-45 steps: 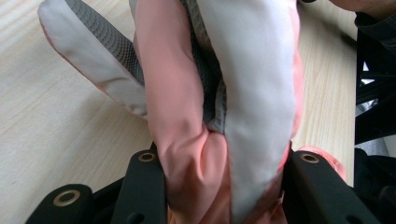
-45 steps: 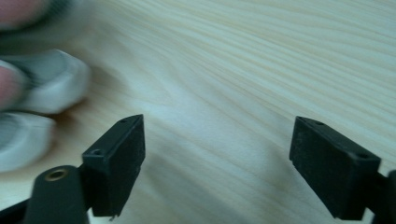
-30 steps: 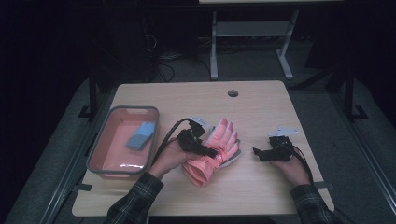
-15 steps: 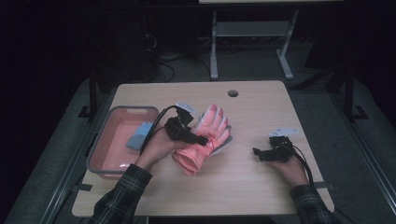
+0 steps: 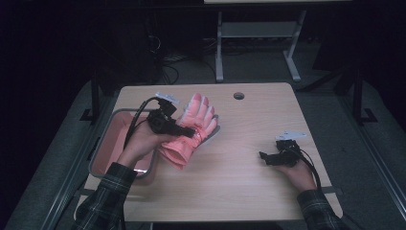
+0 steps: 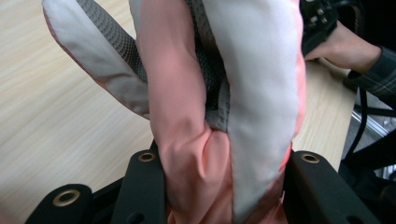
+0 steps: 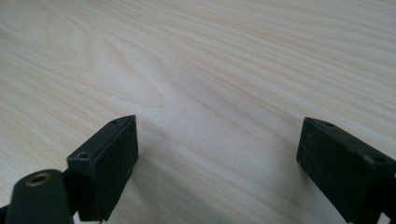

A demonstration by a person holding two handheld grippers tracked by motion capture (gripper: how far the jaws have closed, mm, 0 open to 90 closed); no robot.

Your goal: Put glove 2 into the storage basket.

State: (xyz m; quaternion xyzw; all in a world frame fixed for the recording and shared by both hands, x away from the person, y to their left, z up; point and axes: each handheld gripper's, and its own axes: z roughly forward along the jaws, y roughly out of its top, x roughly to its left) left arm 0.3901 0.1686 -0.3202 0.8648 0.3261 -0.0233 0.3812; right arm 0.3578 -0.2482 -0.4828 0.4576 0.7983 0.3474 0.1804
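A pink and white padded glove hangs above the left middle of the wooden table, held by my left gripper, which is shut on it near the cuff. In the left gripper view the glove bulges between the two black jaws, pink on one side, white on the other, with grey mesh between. My right gripper rests low over the table at the right, open, with bare wood between its jaws.
A grey bin with a pink inside stands at the table's left edge, just behind the left hand. A round cable hole sits near the table's far edge. A white stand is on the floor beyond.
The left gripper has lifted the glove and carried it to the left, toward the bin. The blue thing seen in the bin earlier is now hidden behind the hand. The right gripper has stayed put.
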